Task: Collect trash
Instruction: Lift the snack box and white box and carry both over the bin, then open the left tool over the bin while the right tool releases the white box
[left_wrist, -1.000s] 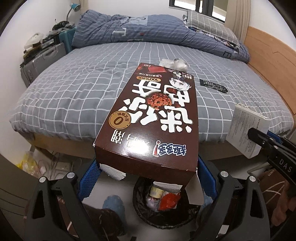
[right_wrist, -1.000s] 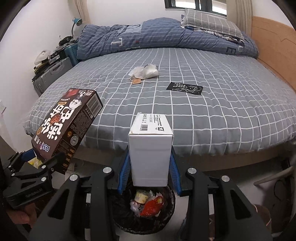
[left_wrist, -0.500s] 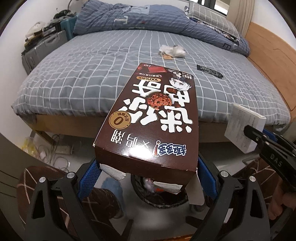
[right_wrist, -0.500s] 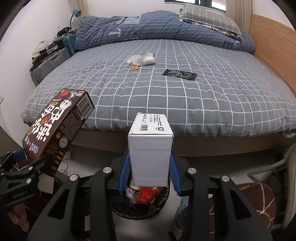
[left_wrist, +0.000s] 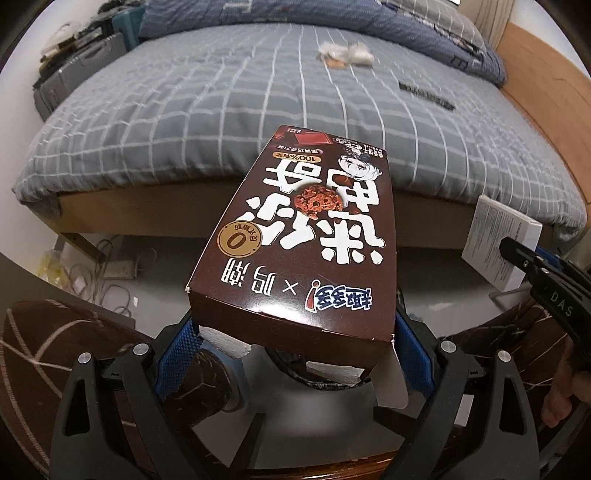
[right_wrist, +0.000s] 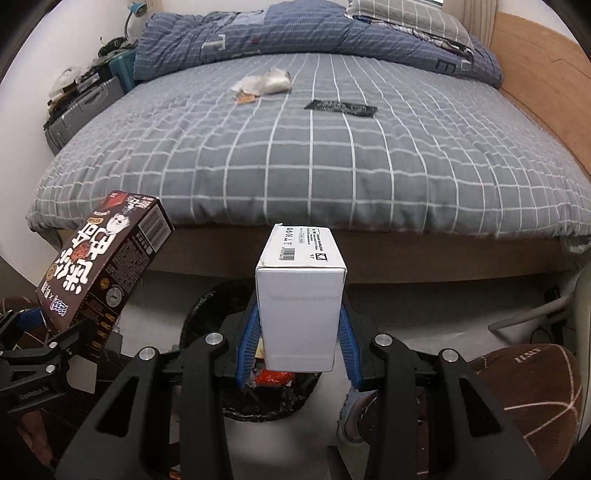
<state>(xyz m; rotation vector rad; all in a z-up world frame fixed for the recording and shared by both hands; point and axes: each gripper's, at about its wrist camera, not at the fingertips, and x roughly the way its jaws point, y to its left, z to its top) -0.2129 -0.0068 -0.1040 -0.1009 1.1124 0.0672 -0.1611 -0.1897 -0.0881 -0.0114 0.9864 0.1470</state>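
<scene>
Your left gripper (left_wrist: 291, 354) has its jaws clamped on the brown biscuit box (left_wrist: 303, 236), and your right gripper (right_wrist: 299, 343) has its jaws pressed against both sides of the white carton (right_wrist: 300, 306) — both held above the black-lined bin (right_wrist: 266, 398) on the floor beside the bed (right_wrist: 295, 155). A crumpled wrapper (right_wrist: 266, 83) and a black packet (right_wrist: 340, 107) lie on the bed.

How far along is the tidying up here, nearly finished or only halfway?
About halfway. Done: the bin by the bed already has rubbish in it. In hand: the left gripper clamps a brown snack box and the right gripper a white box, both above the bin, not yet dropped. Left: a crumpled wrapper and a black packet on the bed.
</scene>
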